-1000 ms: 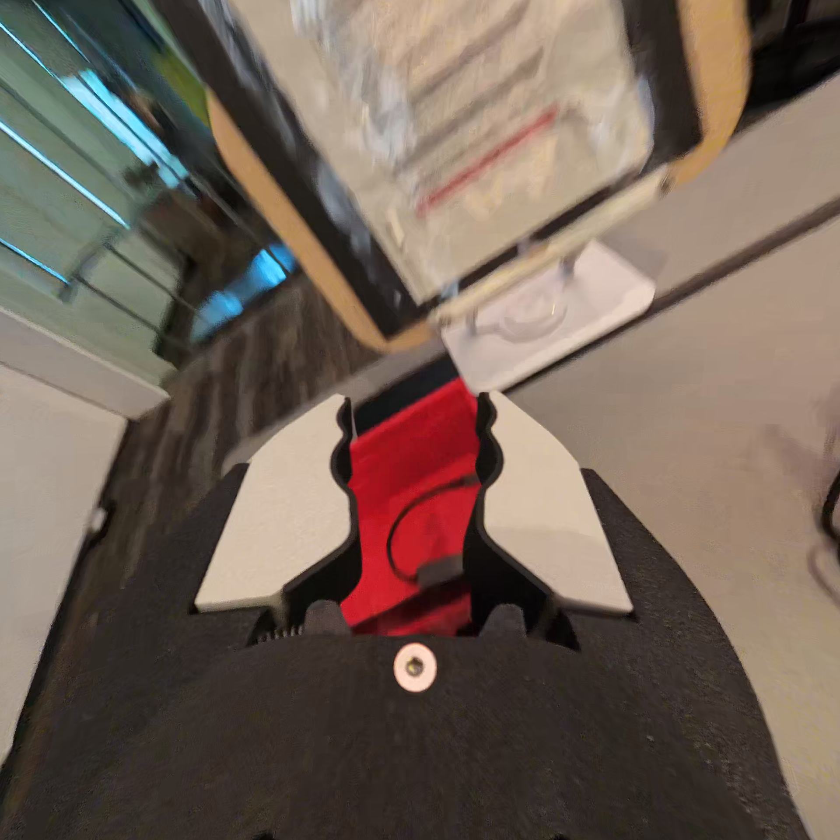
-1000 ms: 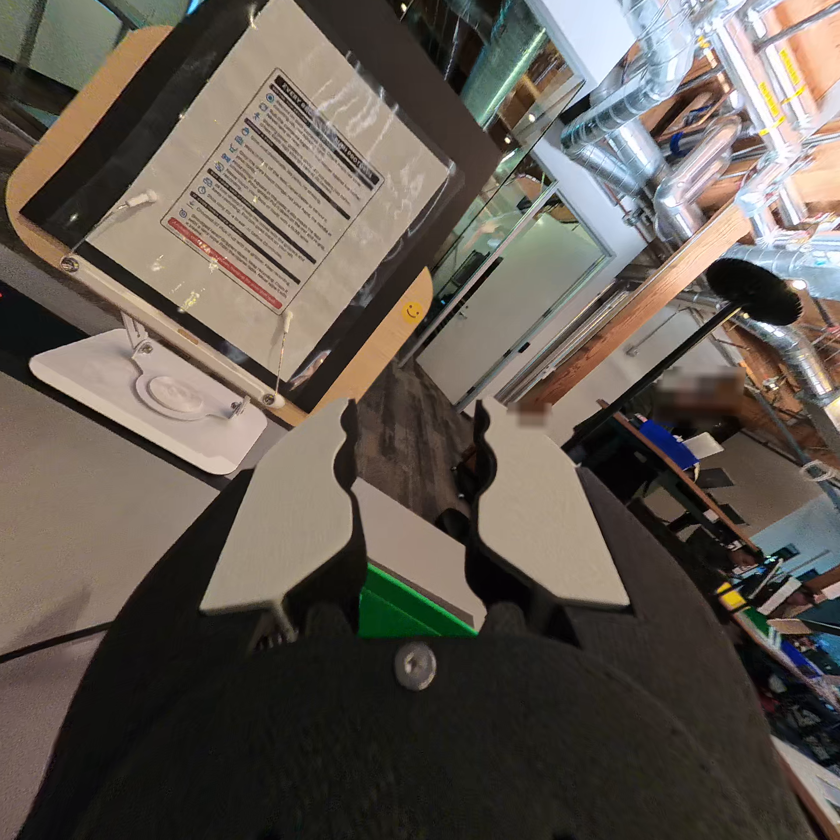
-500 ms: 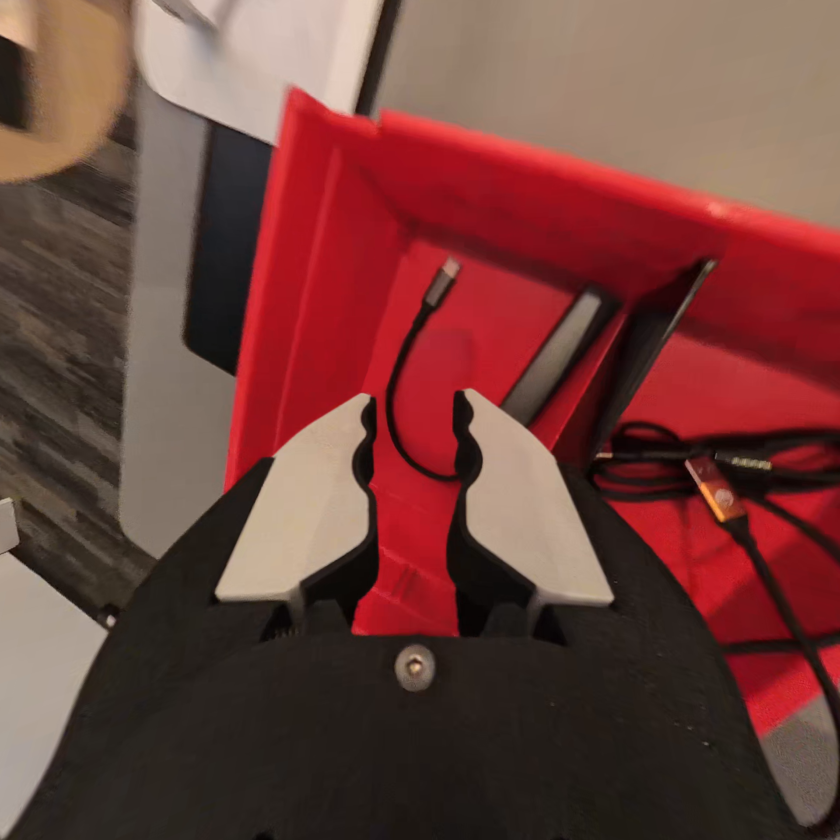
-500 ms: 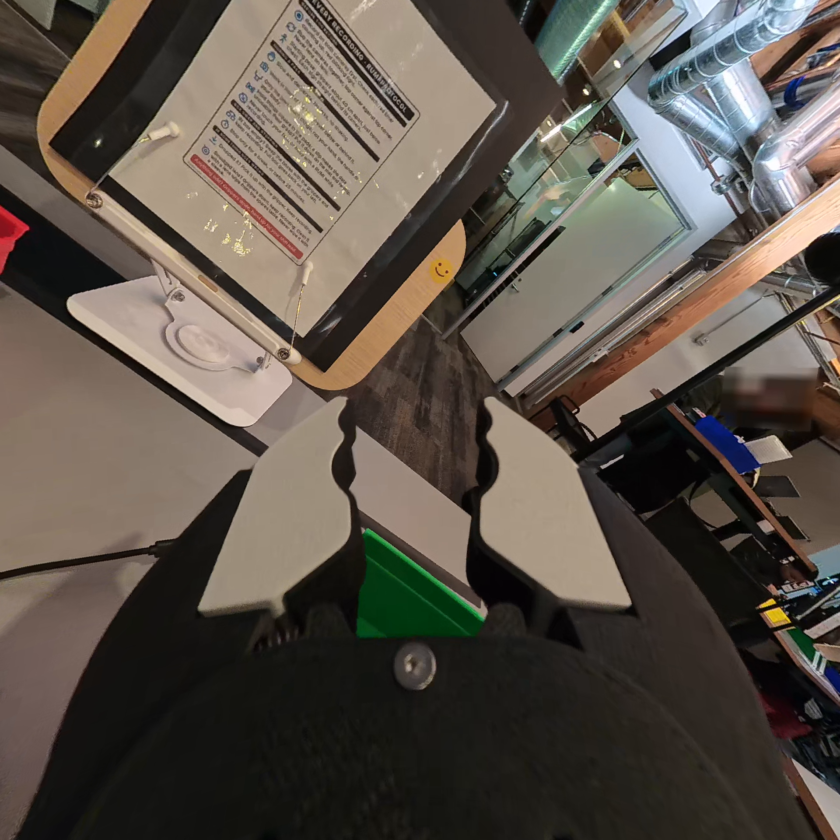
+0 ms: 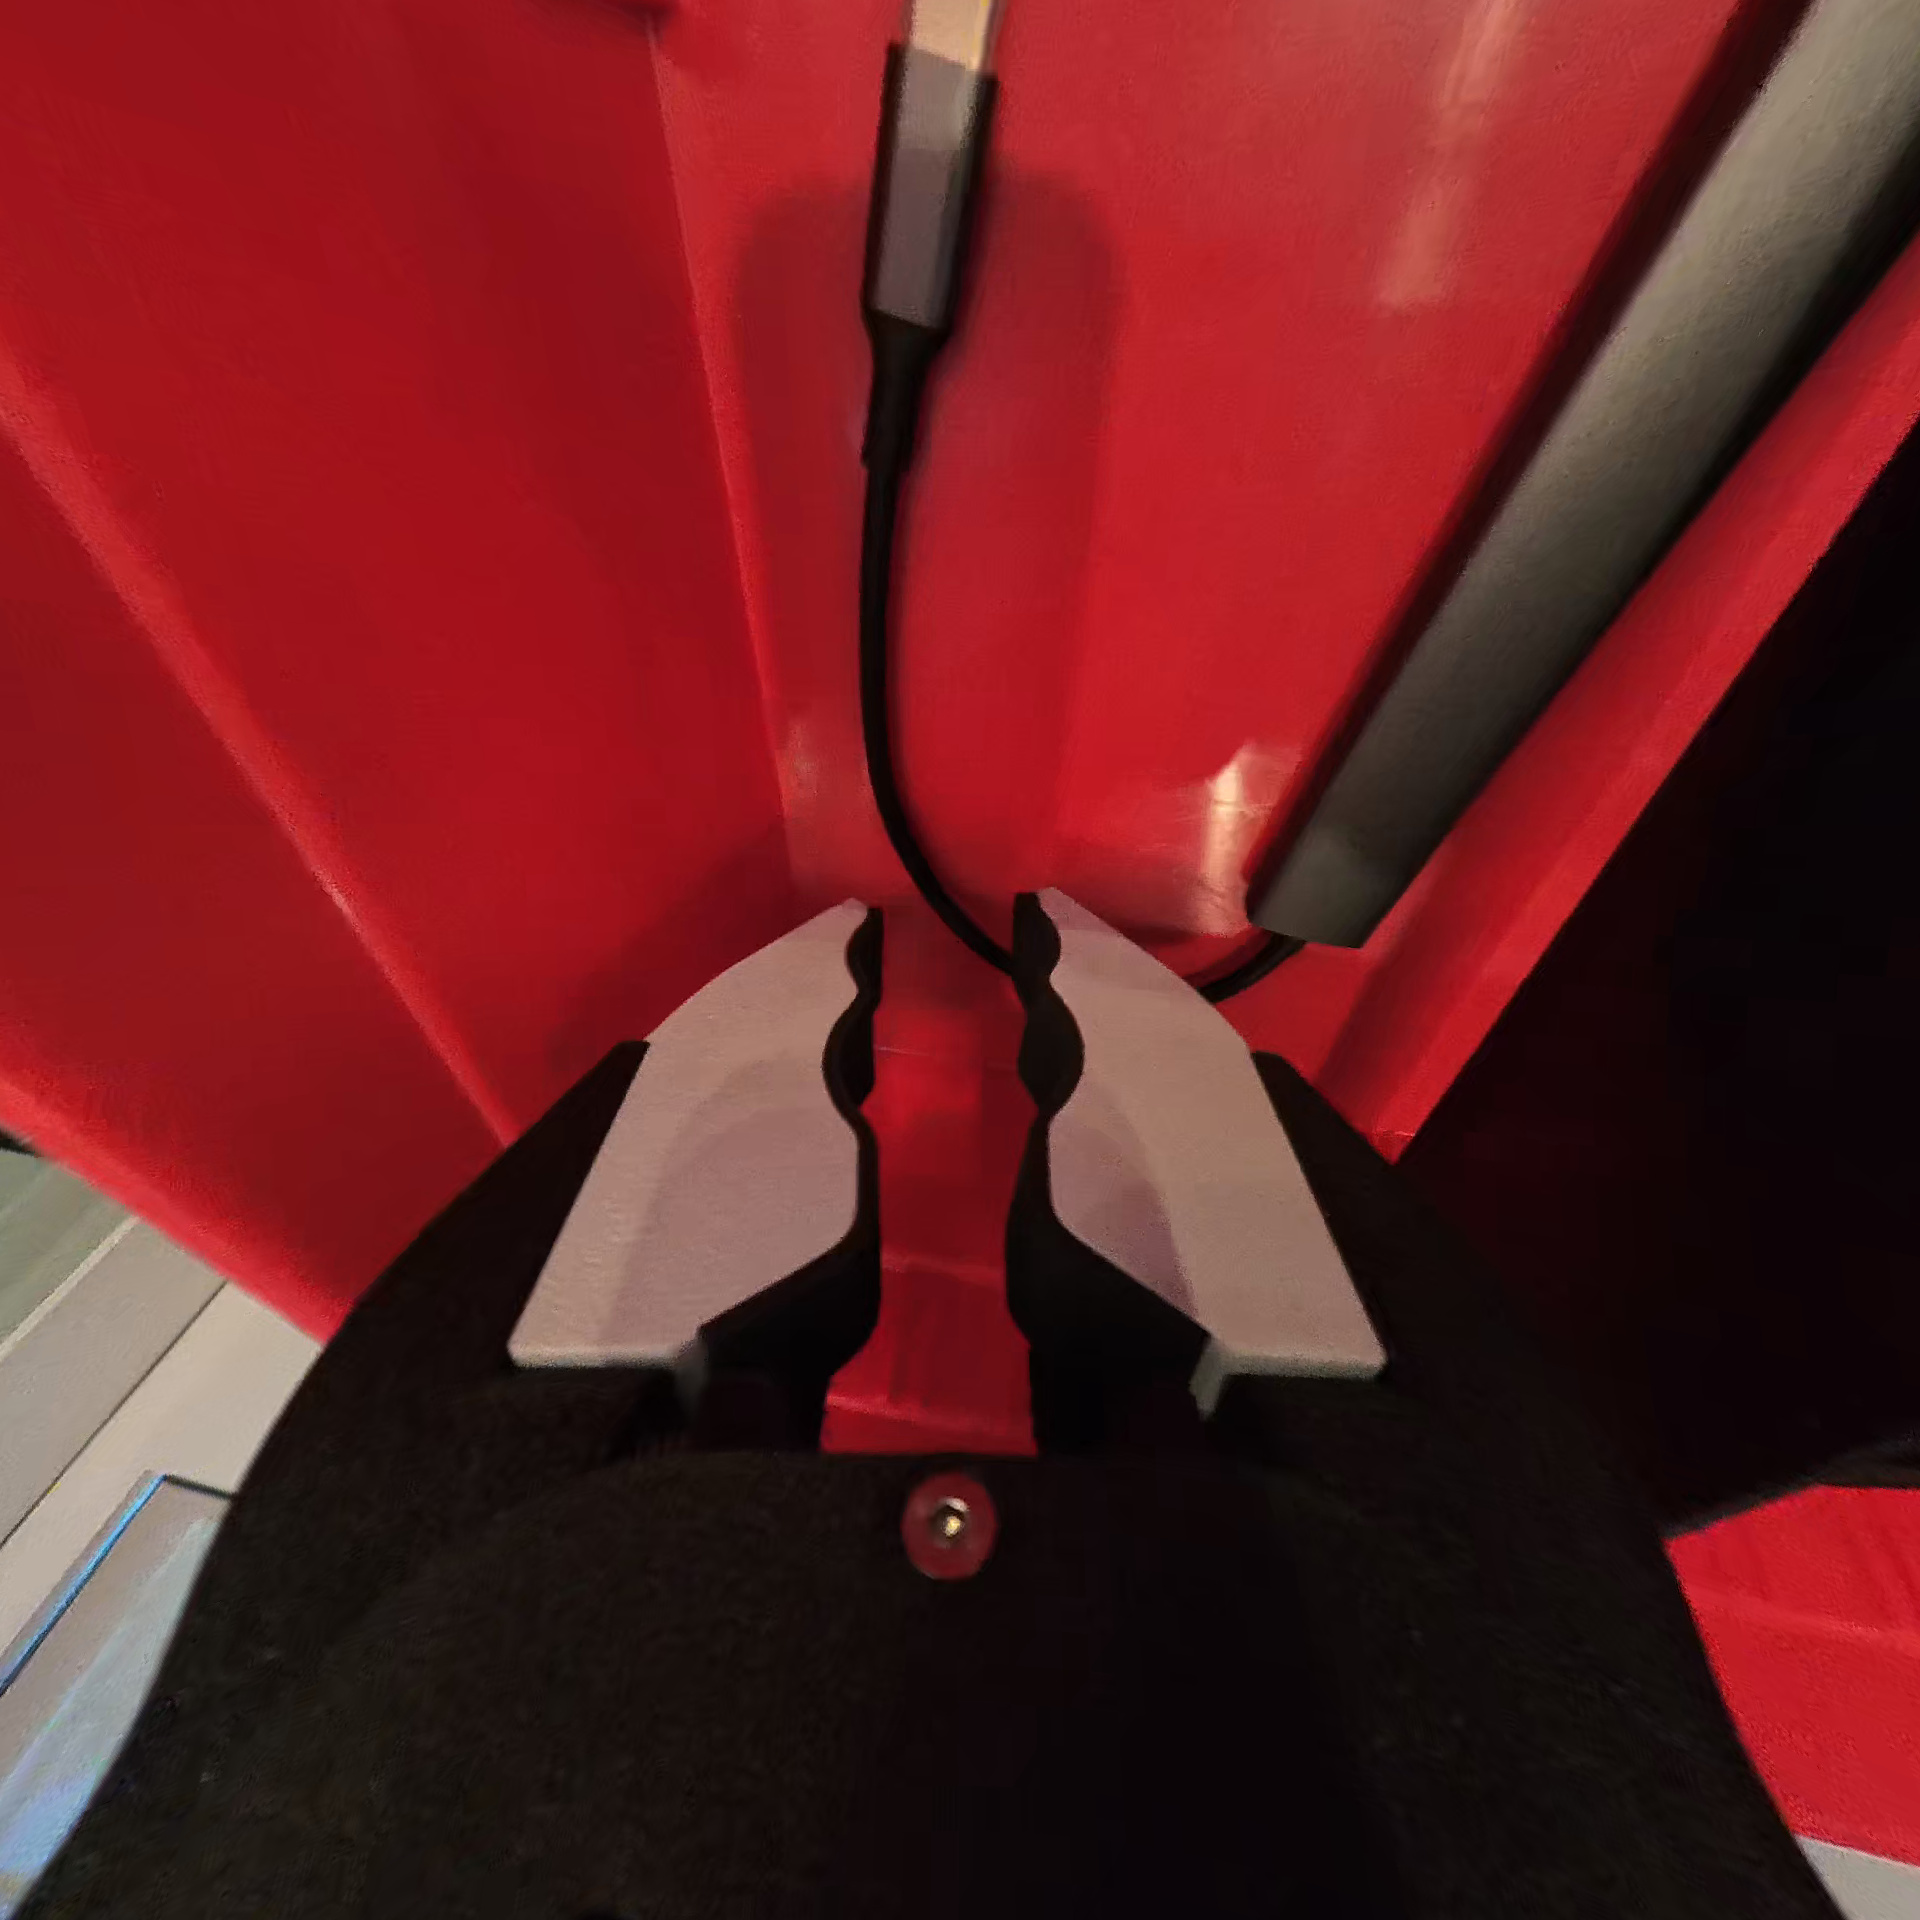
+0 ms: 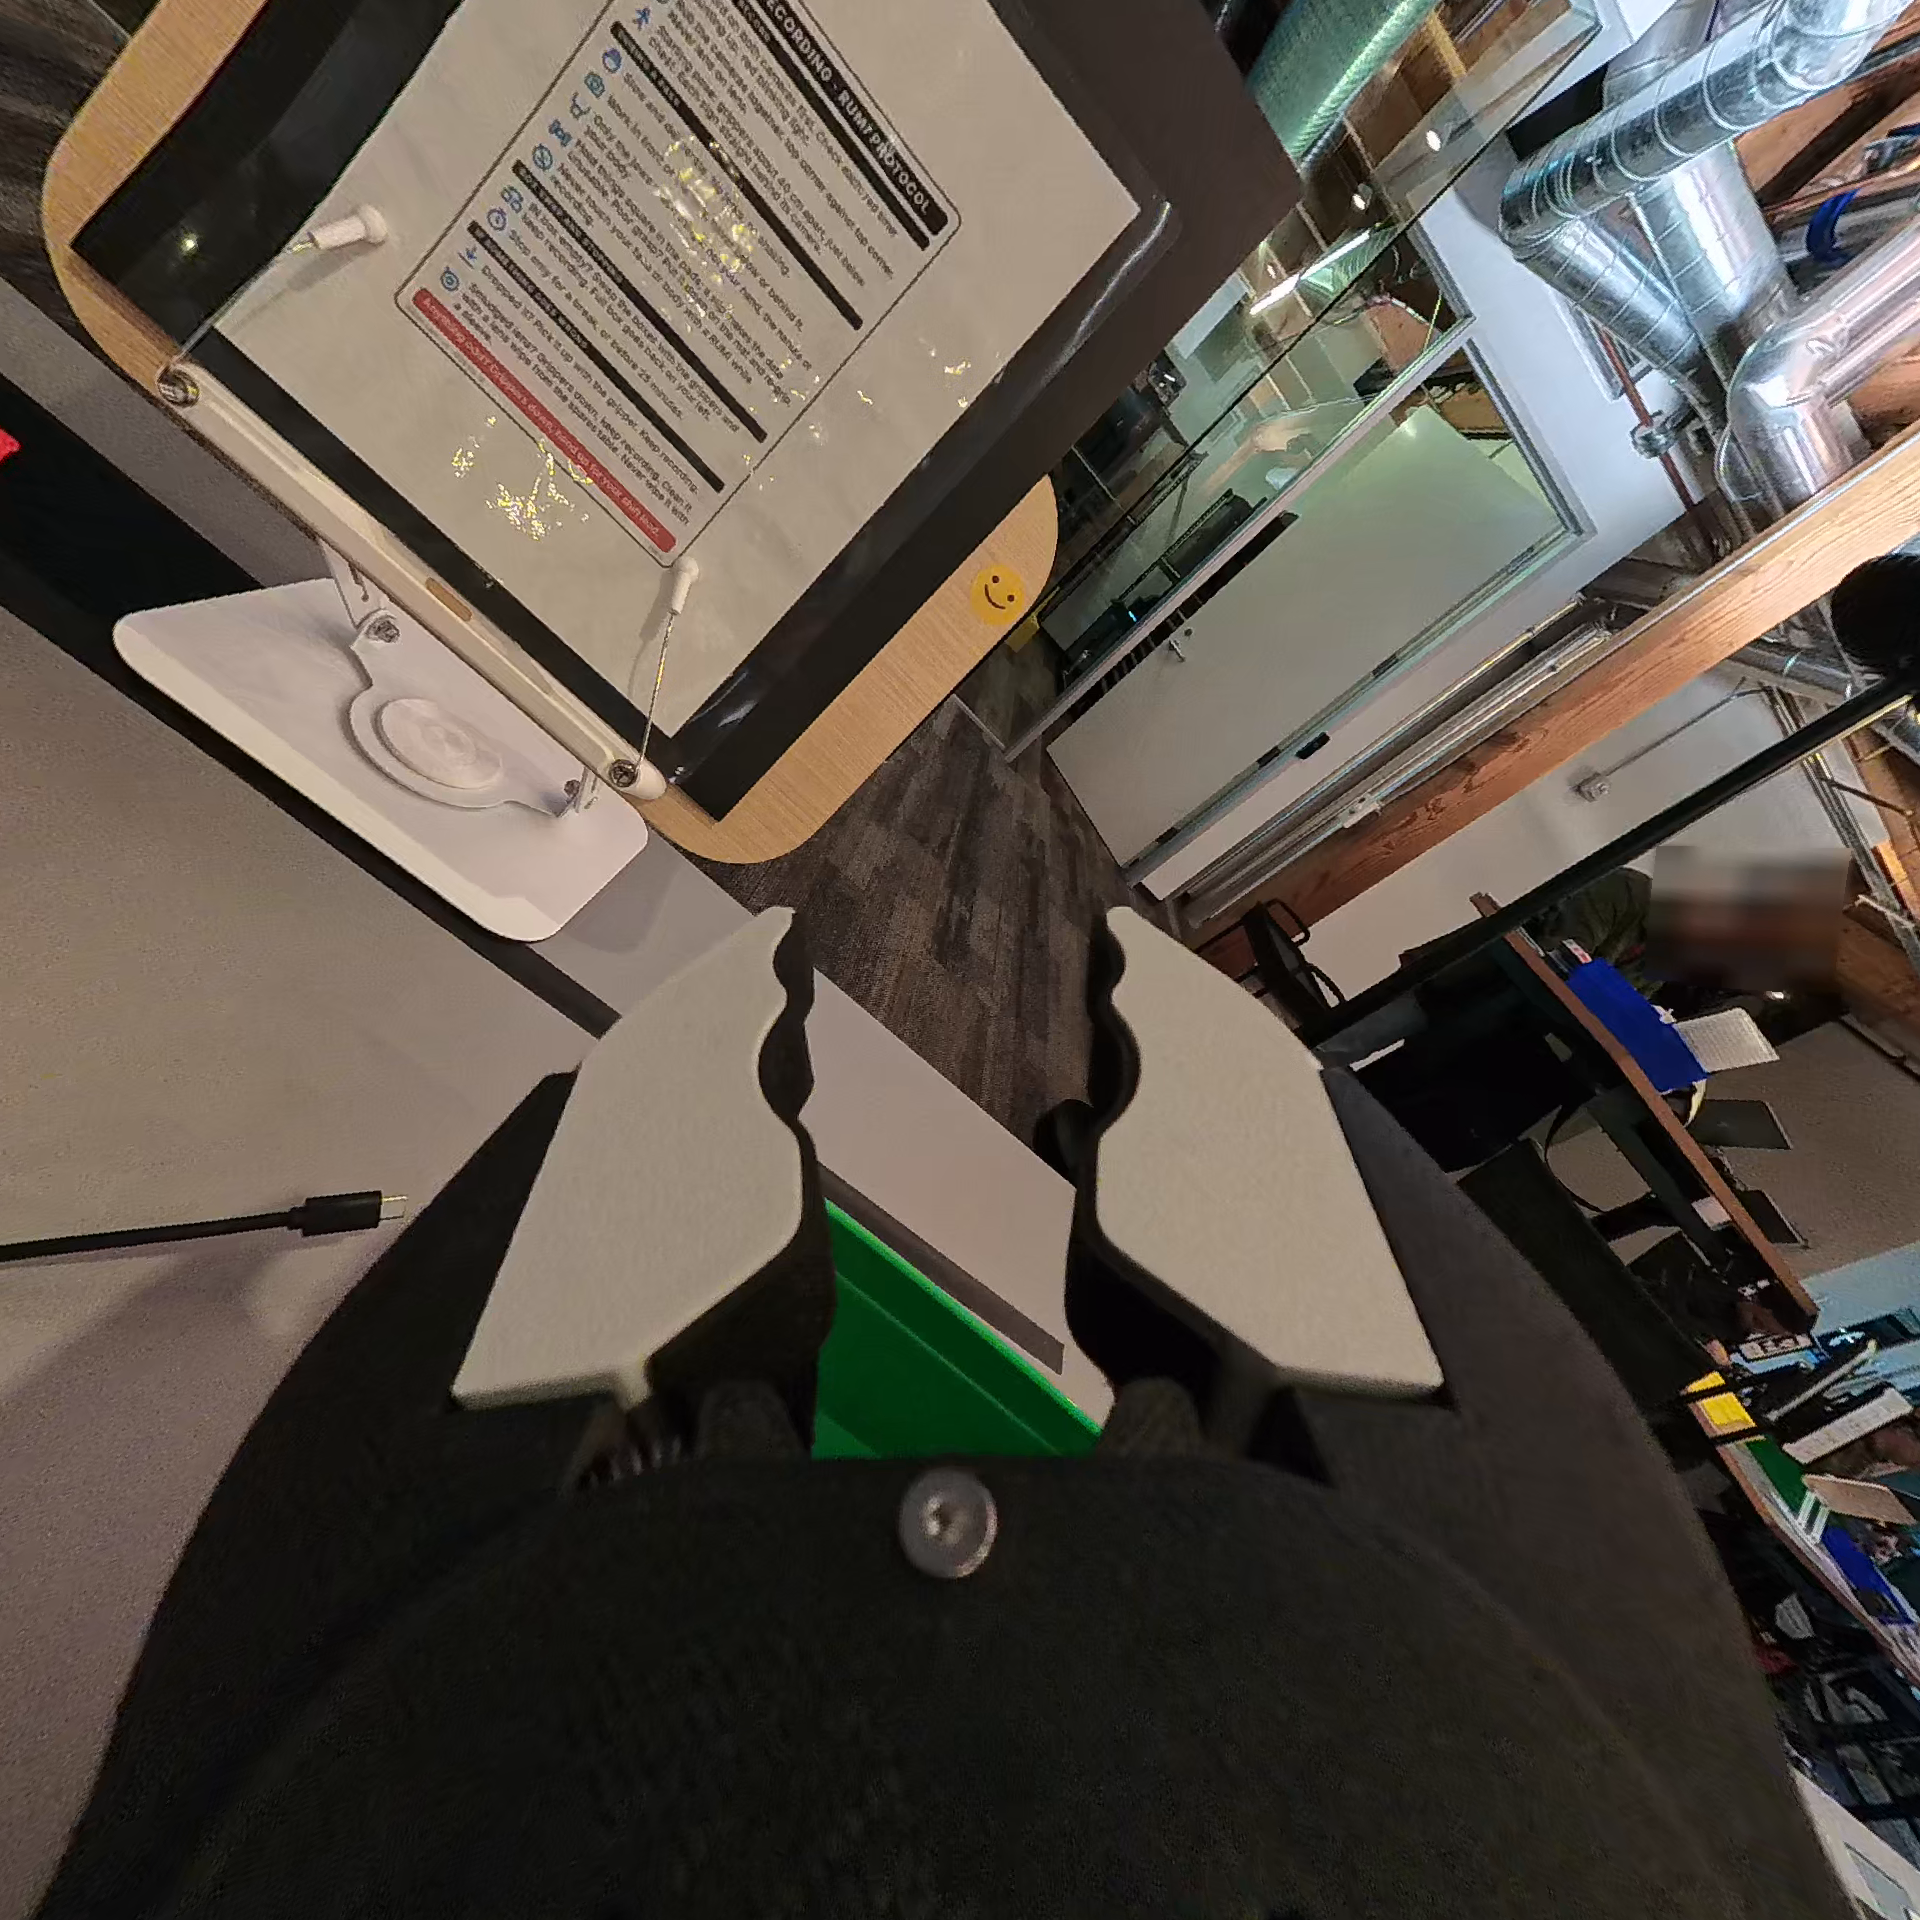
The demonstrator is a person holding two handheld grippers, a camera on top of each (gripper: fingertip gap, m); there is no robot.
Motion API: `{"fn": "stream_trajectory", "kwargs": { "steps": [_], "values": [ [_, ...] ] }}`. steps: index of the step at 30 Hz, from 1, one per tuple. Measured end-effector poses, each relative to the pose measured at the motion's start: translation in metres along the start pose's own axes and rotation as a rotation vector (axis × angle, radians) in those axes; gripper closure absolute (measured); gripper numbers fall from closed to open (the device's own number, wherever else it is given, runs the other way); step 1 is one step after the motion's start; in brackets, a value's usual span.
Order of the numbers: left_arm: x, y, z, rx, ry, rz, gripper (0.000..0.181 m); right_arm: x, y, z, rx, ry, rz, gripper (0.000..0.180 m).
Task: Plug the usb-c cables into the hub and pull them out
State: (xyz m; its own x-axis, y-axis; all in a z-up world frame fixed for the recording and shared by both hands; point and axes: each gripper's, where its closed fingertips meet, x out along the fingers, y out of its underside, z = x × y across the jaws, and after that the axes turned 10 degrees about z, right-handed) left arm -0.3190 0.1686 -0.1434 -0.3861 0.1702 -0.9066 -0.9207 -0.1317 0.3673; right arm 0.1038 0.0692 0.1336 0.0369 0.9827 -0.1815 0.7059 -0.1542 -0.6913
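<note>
In the left wrist view my left gripper (image 5: 945, 914) is open and low inside a red bin (image 5: 416, 520). A dark grey hub (image 5: 1610, 499) lies slanted at the right of the bin. Its thin black cable (image 5: 883, 644) runs from a grey plug (image 5: 925, 208) at the top down between my fingertips, close to the right one. The jaws are apart and hold nothing. In the right wrist view my right gripper (image 6: 945, 925) is open and empty above the grey table (image 6: 156, 1039). A black usb-c cable (image 6: 208, 1231) lies on the table to its left.
A green bin (image 6: 914, 1361) sits under the right gripper at the table edge. A framed sign (image 6: 665, 291) on a white stand base (image 6: 312, 727) stands at the back. Beyond the table are carpet, glass walls and other desks. One gripper's finger ends stand about 50 centimetres off the other's.
My left gripper has swung down into the red bin and closed in on the hub's cable. The right gripper has shifted slightly, and the black cable's plug has come into its view.
</note>
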Motion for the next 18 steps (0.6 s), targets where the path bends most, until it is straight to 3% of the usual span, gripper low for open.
{"fn": "stream_trajectory", "kwargs": {
  "steps": [5,8,10,15,18],
  "values": [
    [0.013,0.005,0.005,0.016,0.044,0.064,0.152,0.001,0.000,0.005,-0.043,-0.005,0.013,0.128],
    [0.014,0.005,-0.004,0.019,0.134,0.069,0.171,0.003,0.001,0.009,-0.071,-0.011,0.018,0.128],
    [0.014,0.005,-0.007,0.031,0.156,0.077,0.174,0.004,0.002,0.012,-0.088,-0.015,0.024,0.129],
    [0.014,0.008,-0.008,0.014,0.120,0.113,0.175,0.006,0.003,0.015,-0.104,-0.026,0.031,0.129],
    [0.006,0.031,0.004,-0.007,-0.015,0.254,0.176,0.006,0.002,0.014,-0.097,-0.029,0.023,0.130]
  ]
}}
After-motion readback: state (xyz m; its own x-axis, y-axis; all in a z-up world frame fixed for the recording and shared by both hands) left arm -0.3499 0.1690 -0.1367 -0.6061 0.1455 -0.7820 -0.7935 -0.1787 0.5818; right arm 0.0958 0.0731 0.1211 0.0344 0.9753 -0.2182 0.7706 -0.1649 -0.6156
